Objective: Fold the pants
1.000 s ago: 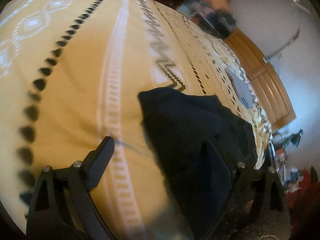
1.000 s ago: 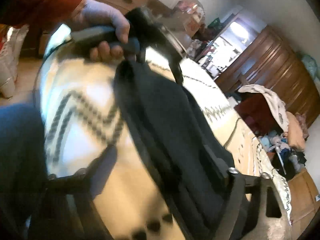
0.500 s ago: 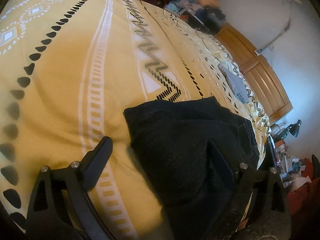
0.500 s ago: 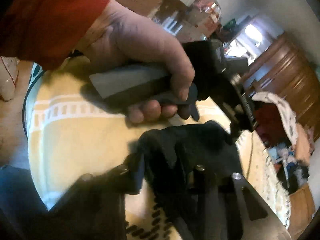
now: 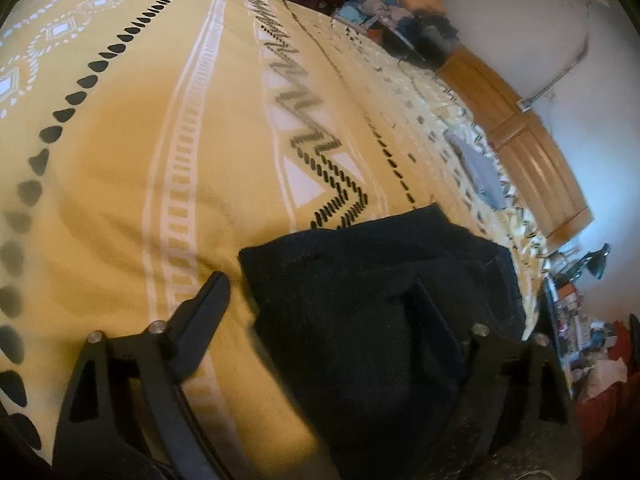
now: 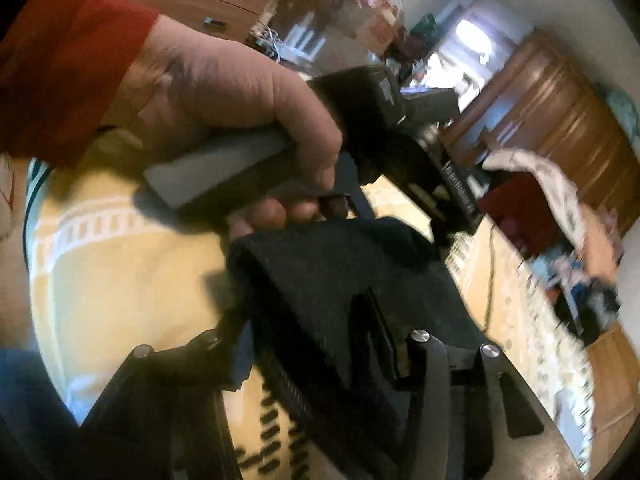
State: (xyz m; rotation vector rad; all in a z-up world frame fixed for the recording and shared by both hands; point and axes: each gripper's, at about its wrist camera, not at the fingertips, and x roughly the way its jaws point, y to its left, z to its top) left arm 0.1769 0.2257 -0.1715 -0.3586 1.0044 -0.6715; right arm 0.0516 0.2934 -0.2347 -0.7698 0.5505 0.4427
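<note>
The dark pants [image 5: 372, 300] lie folded in a thick stack on the yellow patterned bedspread [image 5: 132, 168]. My left gripper [image 5: 320, 296] is open; its left finger is over the bedspread and its right finger lies over the pants. In the right wrist view the pants [image 6: 332, 280] bunch up between my right gripper's fingers. The right gripper [image 6: 300, 320] has narrowed on the fabric, gripping a fold. The person's hand [image 6: 224, 96] holds the left gripper's handle just beyond the pants.
A grey folded garment [image 5: 480, 172] lies farther along the bed. A wooden headboard [image 5: 532, 164] stands at the right. A dresser [image 6: 560, 120] and a clothes pile [image 6: 576, 240] are beyond the bed. A cluttered nightstand with a lamp [image 5: 596, 264] is near the bed edge.
The right gripper closed from wide open onto a fold of the pants and moved close to the left hand. The left gripper stayed open and shifted slightly over the stack.
</note>
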